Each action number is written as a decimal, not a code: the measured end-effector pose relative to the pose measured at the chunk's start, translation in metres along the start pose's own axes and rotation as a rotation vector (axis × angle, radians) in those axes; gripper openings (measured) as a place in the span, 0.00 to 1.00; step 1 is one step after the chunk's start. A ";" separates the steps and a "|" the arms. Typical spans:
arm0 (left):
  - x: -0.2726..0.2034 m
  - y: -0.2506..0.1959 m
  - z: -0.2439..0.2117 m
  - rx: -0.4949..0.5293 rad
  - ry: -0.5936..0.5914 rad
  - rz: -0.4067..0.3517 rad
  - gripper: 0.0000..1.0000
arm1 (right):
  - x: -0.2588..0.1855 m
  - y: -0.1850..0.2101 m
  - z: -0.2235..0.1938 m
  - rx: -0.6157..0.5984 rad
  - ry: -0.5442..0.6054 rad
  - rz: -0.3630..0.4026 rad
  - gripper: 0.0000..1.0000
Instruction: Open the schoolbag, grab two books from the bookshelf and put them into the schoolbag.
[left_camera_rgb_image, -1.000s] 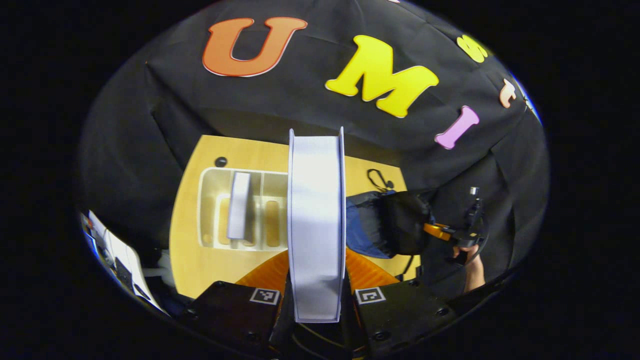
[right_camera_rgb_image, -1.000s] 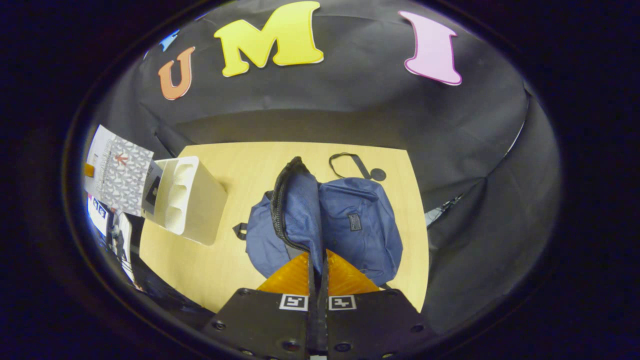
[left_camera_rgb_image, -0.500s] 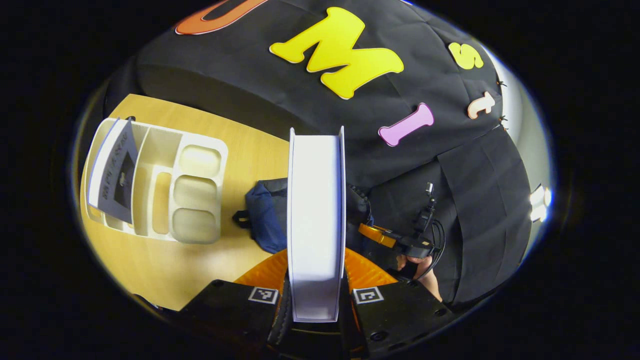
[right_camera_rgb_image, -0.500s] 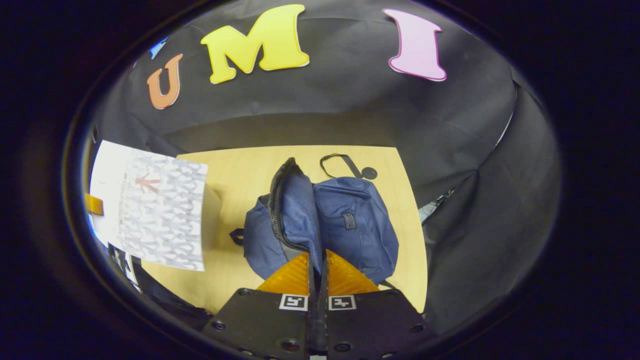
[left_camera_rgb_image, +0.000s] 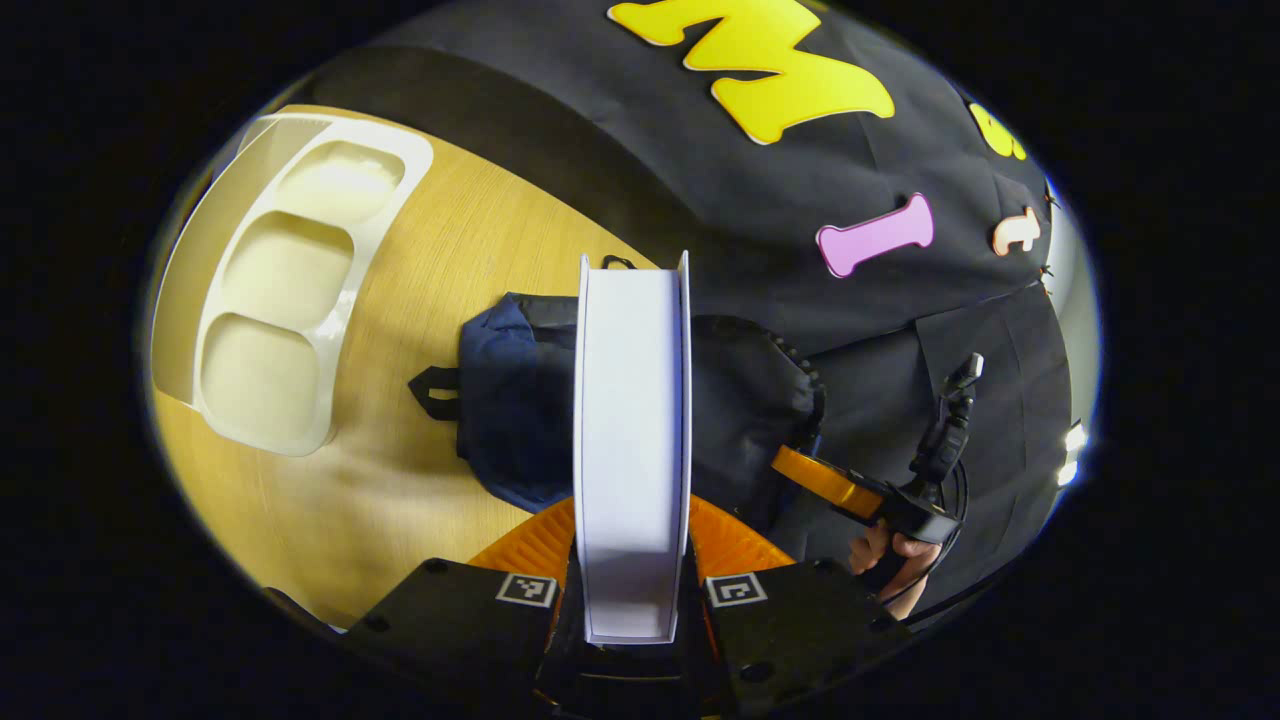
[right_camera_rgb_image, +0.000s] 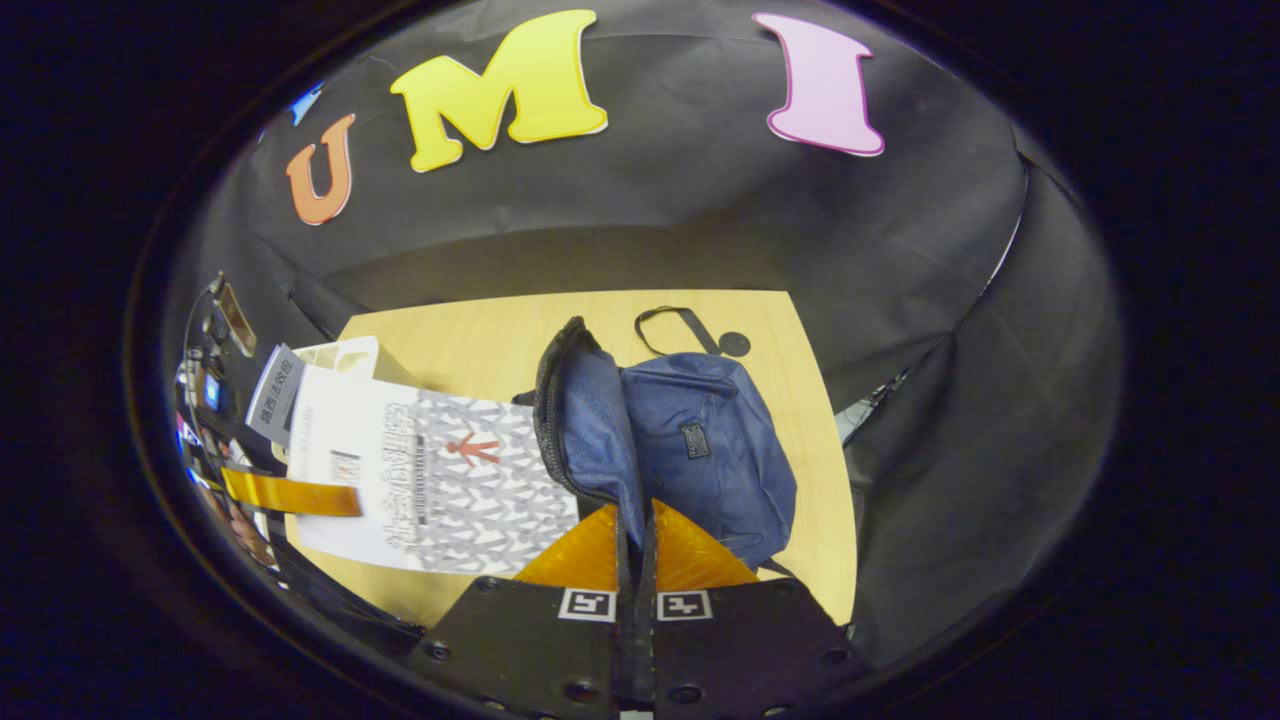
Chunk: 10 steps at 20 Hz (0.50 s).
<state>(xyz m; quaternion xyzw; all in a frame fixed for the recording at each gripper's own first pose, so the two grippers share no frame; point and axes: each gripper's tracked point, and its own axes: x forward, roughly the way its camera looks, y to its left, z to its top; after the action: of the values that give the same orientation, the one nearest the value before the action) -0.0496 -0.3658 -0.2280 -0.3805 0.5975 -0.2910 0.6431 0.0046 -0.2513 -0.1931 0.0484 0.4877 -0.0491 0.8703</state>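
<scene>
A white-edged book (left_camera_rgb_image: 630, 420) stands edge-on between the fingers of my left gripper (left_camera_rgb_image: 632, 530), which is shut on it. Behind it the blue schoolbag (left_camera_rgb_image: 510, 400) lies on the wooden table with its dark opening facing me. In the right gripper view the same book (right_camera_rgb_image: 450, 480) shows a grey patterned cover, just left of the schoolbag (right_camera_rgb_image: 700, 440), with one finger (right_camera_rgb_image: 290, 495) of the left gripper across it. My right gripper (right_camera_rgb_image: 635, 525) is shut on the bag's zippered flap (right_camera_rgb_image: 585, 430) and holds it up. Another book (right_camera_rgb_image: 275, 395) rests in the bookshelf (right_camera_rgb_image: 345, 355).
The white bookshelf (left_camera_rgb_image: 300, 280) lies at the table's left. A black strap (right_camera_rgb_image: 685, 325) and a small round black thing (right_camera_rgb_image: 735, 345) sit behind the bag. A hand (left_camera_rgb_image: 890, 570) holds the right gripper (left_camera_rgb_image: 830, 485) beyond the table's right edge.
My left gripper has carried the book away from the bookshelf, rightward to the schoolbag's open side. The right gripper keeps the flap lifted, barely moving.
</scene>
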 end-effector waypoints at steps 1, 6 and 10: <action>0.010 0.004 0.001 -0.023 -0.005 -0.010 0.40 | -0.001 0.000 0.000 -0.001 0.000 0.000 0.04; 0.057 0.012 -0.008 -0.055 -0.007 -0.036 0.40 | -0.002 0.009 0.003 -0.010 0.001 0.009 0.00; 0.095 0.014 -0.009 -0.051 -0.018 -0.057 0.41 | -0.003 0.021 0.003 -0.017 0.006 0.024 0.00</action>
<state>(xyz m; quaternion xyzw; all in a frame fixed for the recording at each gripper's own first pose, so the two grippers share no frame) -0.0486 -0.4380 -0.2916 -0.4162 0.5878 -0.2907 0.6298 0.0082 -0.2312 -0.1879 0.0471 0.4900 -0.0343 0.8698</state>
